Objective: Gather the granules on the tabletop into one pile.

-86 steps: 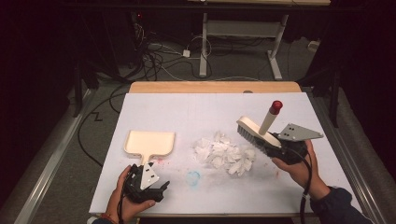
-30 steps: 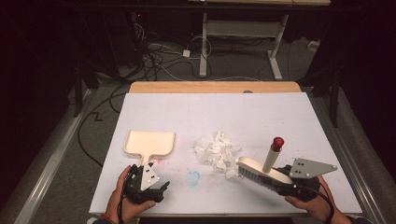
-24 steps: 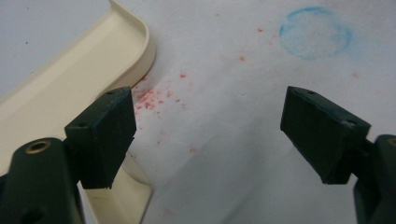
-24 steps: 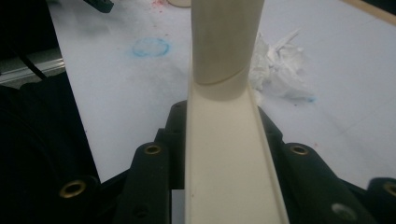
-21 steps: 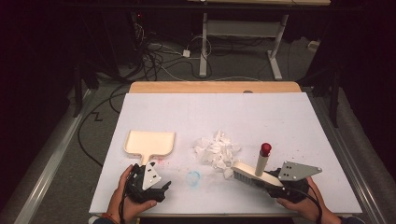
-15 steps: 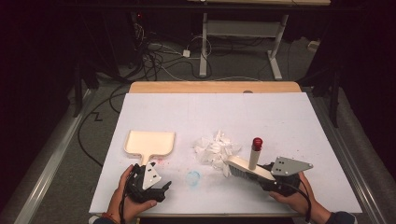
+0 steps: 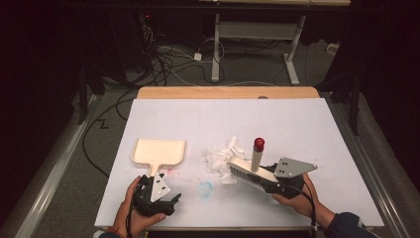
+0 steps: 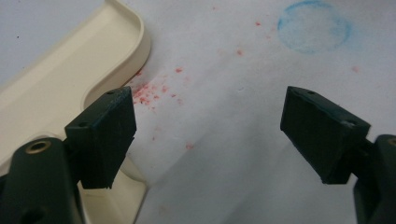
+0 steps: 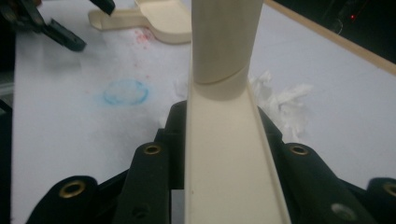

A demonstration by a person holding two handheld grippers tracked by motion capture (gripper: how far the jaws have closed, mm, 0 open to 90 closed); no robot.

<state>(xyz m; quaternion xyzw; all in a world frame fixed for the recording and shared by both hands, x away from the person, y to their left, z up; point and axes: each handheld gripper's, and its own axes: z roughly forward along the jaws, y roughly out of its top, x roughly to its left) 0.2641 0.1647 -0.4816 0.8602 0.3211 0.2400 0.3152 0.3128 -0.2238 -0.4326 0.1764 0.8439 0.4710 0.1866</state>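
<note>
The work in hand is sweeping a heap of crumpled white paper scraps into a cream plastic dustpan, and by the look of the worktop it is at an early stage.

The right gripper has its fingers clamped narrow on the flat cream back of a small hand brush, whose round handle with a red cap stands up from it. In the right gripper view that cream back runs straight out between the 2 black fingers, with scraps lying just past it. The brush's dark bristles rest on the worktop at the near right edge of the heap, touching or all but touching the paper.

The left gripper sits near the front edge, just short of the dustpan's handle. Its fingers stand wide with nothing between them; the pan's handle lies beside the left-hand finger, not gripped.

Done so far, as I judge it: the brush is picked up and set behind the heap. Left to do: take hold of the dustpan, bring its open lip to face the scraps, and push the heap across the gap, since pan and paper lie apart and no scraps are in the pan. Red specks and a blue ring mark the white surface between them.
</note>
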